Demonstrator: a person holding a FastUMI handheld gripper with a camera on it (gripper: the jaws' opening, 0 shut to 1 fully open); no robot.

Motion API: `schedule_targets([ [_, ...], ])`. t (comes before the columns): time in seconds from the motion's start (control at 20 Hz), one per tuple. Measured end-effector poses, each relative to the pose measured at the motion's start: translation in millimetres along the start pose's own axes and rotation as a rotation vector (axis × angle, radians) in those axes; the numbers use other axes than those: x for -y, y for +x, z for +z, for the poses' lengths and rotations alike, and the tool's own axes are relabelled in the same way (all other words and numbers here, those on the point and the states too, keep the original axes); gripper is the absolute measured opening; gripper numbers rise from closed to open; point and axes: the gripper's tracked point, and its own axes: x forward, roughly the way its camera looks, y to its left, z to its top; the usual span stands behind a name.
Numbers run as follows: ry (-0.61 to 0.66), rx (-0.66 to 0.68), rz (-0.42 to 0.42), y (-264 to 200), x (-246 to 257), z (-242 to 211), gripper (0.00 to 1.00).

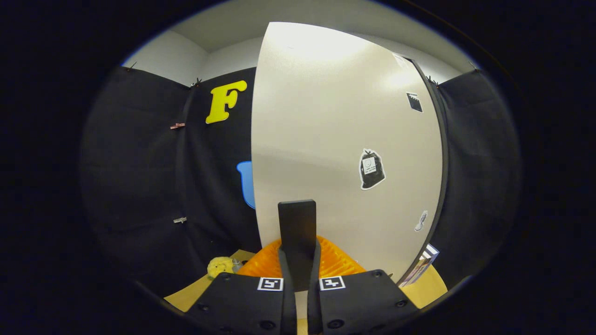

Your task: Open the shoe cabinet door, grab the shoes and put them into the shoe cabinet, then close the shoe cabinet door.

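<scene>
The shoe cabinet door (335,139) is a large pale panel with a few stickers, standing close ahead and taking up most of the view. Its left edge stands free against the black cloth. A flat black door handle (296,223) sticks out from the door's lower part. My gripper (300,263) is shut on this handle, with a finger pressed on either side of it. The fingertips (340,265) touch or nearly touch the door face. The cabinet's dark frame edge (442,153) runs along the door's right side.
A small yellow lumpy object (220,266) lies on the light wooden surface (186,298) left of the fingers. At the door's lower right corner stands a striped box or stack of printed items (421,265). Black cloth walls close in on both sides.
</scene>
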Motion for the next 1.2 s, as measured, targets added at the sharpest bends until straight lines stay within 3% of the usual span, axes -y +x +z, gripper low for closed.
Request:
schedule_targets([
  [0.6, 0.018, 0.016, -0.086, -96.3, 84.4, 1.5, 0.12],
  [1.2, -0.026, 0.046, -0.137, -132.7, 166.1, 8.0, 0.11],
])
